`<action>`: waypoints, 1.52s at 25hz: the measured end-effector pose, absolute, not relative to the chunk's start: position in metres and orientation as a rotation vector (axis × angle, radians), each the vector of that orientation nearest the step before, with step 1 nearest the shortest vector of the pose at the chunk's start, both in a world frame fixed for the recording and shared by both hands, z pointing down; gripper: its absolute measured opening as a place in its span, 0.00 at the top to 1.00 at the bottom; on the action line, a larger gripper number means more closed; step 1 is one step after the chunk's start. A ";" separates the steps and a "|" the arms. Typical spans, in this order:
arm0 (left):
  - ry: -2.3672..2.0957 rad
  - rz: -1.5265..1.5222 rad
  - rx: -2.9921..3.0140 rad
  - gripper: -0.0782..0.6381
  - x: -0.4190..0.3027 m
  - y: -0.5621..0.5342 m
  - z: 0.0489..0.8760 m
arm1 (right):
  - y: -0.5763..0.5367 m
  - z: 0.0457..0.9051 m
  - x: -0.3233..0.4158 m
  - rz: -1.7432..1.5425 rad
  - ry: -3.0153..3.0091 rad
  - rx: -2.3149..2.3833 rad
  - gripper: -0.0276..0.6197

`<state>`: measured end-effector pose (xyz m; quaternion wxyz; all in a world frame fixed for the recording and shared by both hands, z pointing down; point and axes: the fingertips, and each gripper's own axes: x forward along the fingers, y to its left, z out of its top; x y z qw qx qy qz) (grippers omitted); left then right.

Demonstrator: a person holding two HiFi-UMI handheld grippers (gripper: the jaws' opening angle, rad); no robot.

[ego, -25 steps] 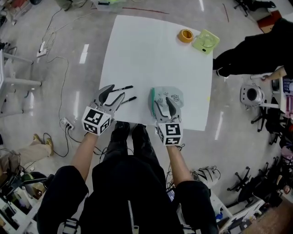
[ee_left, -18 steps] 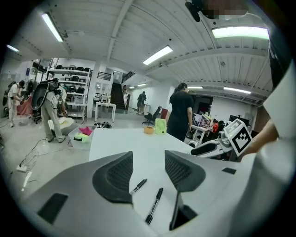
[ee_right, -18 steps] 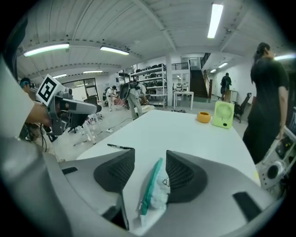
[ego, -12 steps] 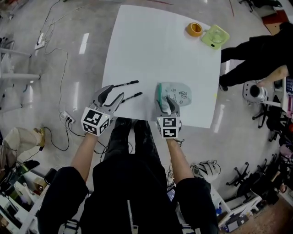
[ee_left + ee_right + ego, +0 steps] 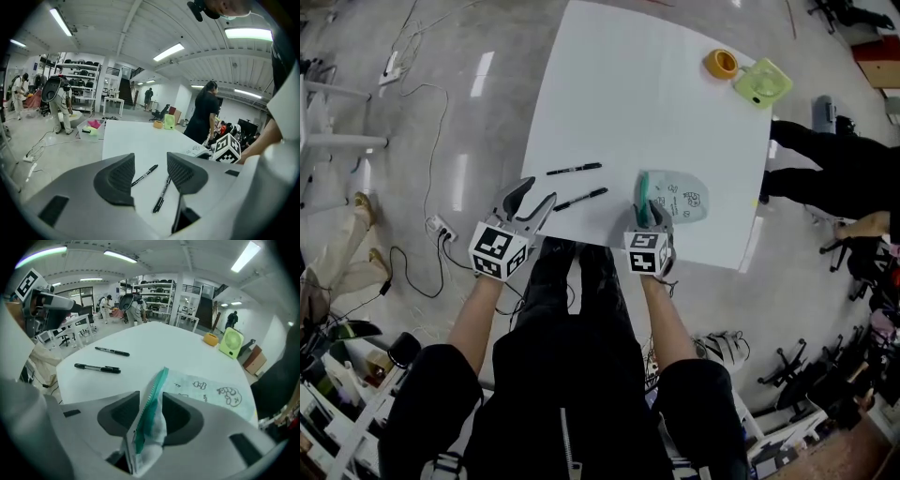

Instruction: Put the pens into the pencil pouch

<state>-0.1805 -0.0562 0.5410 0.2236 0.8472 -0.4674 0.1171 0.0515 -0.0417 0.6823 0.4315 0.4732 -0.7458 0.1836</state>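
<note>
Now the right hand-held gripper [image 5: 651,216] has dropped onto the near left end of the pencil pouch [image 5: 682,196]. Its jaws are closing around the raised teal zipper edge [image 5: 156,385], not yet clearly pinching it. The left hand-held gripper [image 5: 536,194] has eased toward the two pens [image 5: 580,199], jaws wide apart and empty. Both pens lie unmoved on the counter [image 5: 647,103], left of the pouch. My guess is the pouch gets held first, since no pen is in yet.
</note>
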 end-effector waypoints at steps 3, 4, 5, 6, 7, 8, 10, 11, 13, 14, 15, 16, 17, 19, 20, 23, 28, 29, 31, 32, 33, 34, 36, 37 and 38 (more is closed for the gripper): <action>-1.295 0.323 2.329 0.58 -0.185 -0.054 0.543 | -0.042 0.690 0.057 0.463 -1.807 1.207 0.77; -1.296 0.323 2.327 0.58 -0.187 -0.053 0.543 | -0.042 0.690 0.058 0.460 -1.800 1.214 0.79; -1.296 0.323 2.326 0.58 -0.188 -0.052 0.544 | -0.041 0.689 0.058 0.459 -1.797 1.219 0.82; -1.296 0.324 2.326 0.58 -0.189 -0.051 0.544 | -0.041 0.689 0.058 0.461 -1.797 1.224 0.83; -1.295 0.325 2.325 0.58 -0.190 -0.050 0.545 | -0.041 0.688 0.059 0.465 -1.797 1.229 0.84; -1.293 0.327 2.325 0.58 -0.190 -0.050 0.546 | -0.041 0.688 0.060 0.471 -1.798 1.235 0.86; -1.287 0.330 2.325 0.58 -0.190 -0.049 0.548 | -0.040 0.687 0.062 0.487 -1.798 1.244 0.87; -1.283 0.331 2.326 0.58 -0.190 -0.049 0.549 | -0.039 0.686 0.063 0.496 -1.797 1.248 0.88; -1.276 0.333 2.332 0.58 -0.189 -0.050 0.548 | -0.039 0.682 0.065 0.513 -1.804 1.256 0.89; -1.272 0.334 2.336 0.58 -0.187 -0.050 0.547 | -0.039 0.679 0.065 0.523 -1.816 1.263 0.89; -1.267 0.336 2.340 0.58 -0.186 -0.051 0.547 | -0.040 0.676 0.066 0.534 -1.831 1.272 0.89; -1.261 0.340 2.343 0.58 -0.184 -0.051 0.548 | -0.040 0.672 0.066 0.548 -1.846 1.281 0.89; -1.255 0.344 2.345 0.58 -0.183 -0.052 0.549 | -0.040 0.669 0.067 0.560 -1.858 1.291 0.89; -1.241 0.352 2.351 0.58 -0.181 -0.053 0.553 | -0.041 0.664 0.067 0.575 -1.878 1.308 0.89; -1.232 0.356 2.353 0.58 -0.180 -0.053 0.555 | -0.041 0.661 0.068 0.578 -1.887 1.316 0.89; -1.199 0.380 2.359 0.58 -0.172 -0.052 0.564 | -0.045 0.653 0.075 0.585 -1.908 1.340 0.89; -1.121 0.443 2.374 0.58 -0.162 -0.047 0.587 | -0.050 0.642 0.081 0.600 -1.928 1.362 0.89; -1.096 0.463 2.379 0.58 -0.161 -0.044 0.591 | -0.050 0.640 0.081 0.603 -1.931 1.364 0.89; -1.024 0.524 2.388 0.58 -0.157 -0.038 0.601 | -0.050 0.637 0.080 0.607 -1.936 1.364 0.89; -0.978 0.566 2.394 0.58 -0.155 -0.034 0.607 | -0.050 0.637 0.079 0.608 -1.938 1.362 0.89; -0.931 0.614 2.403 0.58 -0.152 -0.029 0.613 | -0.050 0.637 0.079 0.611 -1.940 1.360 0.89; -0.887 0.670 2.417 0.58 -0.150 -0.024 0.620 | -0.050 0.637 0.079 0.615 -1.941 1.357 0.89; -0.817 0.795 2.457 0.58 -0.147 -0.016 0.634 | -0.048 0.637 0.079 0.621 -1.944 1.356 0.89; -0.790 0.852 2.475 0.58 -0.146 -0.012 0.642 | -0.047 0.636 0.079 0.621 -1.945 1.357 0.89; -0.768 0.899 2.485 0.59 -0.146 -0.009 0.649 | -0.047 0.636 0.079 0.621 -1.947 1.356 0.89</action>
